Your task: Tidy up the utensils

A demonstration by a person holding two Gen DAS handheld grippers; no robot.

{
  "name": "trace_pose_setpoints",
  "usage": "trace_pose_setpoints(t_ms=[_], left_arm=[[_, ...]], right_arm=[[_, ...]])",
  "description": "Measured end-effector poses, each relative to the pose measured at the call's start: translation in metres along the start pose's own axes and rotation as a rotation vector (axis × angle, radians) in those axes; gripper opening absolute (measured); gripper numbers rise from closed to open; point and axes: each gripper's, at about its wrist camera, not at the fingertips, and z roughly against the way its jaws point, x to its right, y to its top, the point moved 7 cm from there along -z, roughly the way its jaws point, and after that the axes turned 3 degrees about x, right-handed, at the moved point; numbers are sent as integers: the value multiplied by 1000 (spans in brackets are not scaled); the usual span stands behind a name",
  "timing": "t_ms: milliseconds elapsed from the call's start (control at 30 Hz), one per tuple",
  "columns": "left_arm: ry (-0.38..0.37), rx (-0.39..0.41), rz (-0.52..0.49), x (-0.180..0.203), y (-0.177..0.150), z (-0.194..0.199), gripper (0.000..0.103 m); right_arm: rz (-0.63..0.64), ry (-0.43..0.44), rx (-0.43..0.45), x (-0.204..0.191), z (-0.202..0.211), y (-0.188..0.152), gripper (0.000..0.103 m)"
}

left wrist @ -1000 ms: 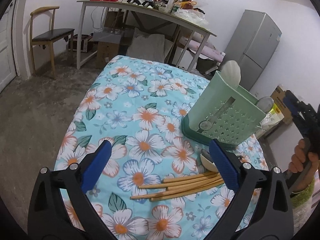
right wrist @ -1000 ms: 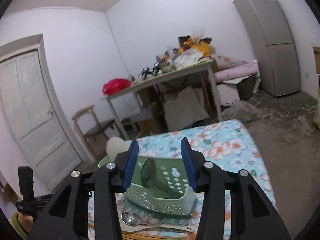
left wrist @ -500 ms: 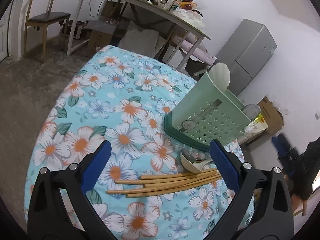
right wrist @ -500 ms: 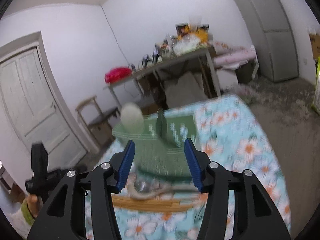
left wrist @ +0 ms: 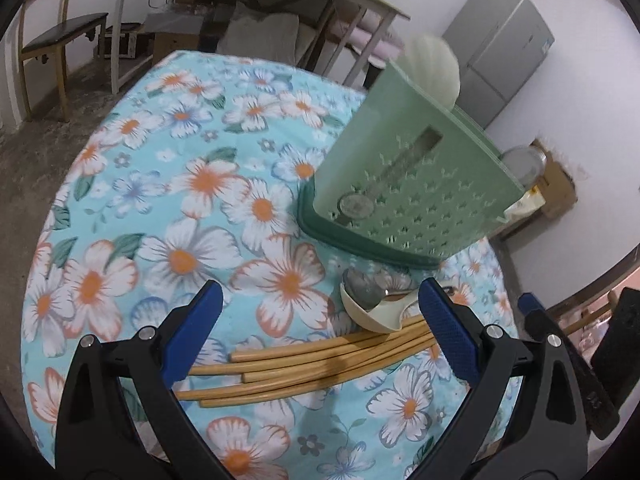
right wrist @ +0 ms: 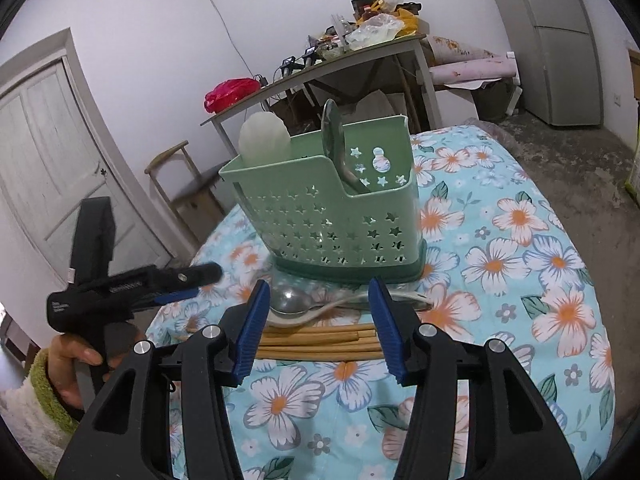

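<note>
Two spoons (right wrist: 296,304) and five chopsticks (left wrist: 320,364) lie beside caddy (right wrist: 332,216); both grippers (left wrist: 320,332) (right wrist: 316,320) empty, wide, now lower, closer.

We see our right gripper (right wrist: 318,322) low over the flowery tablecloth (right wrist: 520,264), its blue jaws apart with nothing in them. Just past them lie wooden chopsticks (right wrist: 320,342), then a metal spoon (right wrist: 292,300) on a white spoon. Farther off stands a green basket (right wrist: 340,216). On the left, a hand (right wrist: 76,364) holds our left gripper (right wrist: 192,280).
</note>
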Motion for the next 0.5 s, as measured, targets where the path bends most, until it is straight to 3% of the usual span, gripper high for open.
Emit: trace_pose_setpoints(t_ms=[167, 300, 500], left_arm=[[22, -44, -7, 3, -8, -11, 77], [60, -39, 2, -6, -13, -12, 70], [108, -12, 31, -25, -21, 0, 59]], right_arm=[[2, 7, 3, 3, 0, 1, 50], [43, 39, -20, -6, -11, 2, 50], [209, 86, -147, -37, -60, -8, 45]])
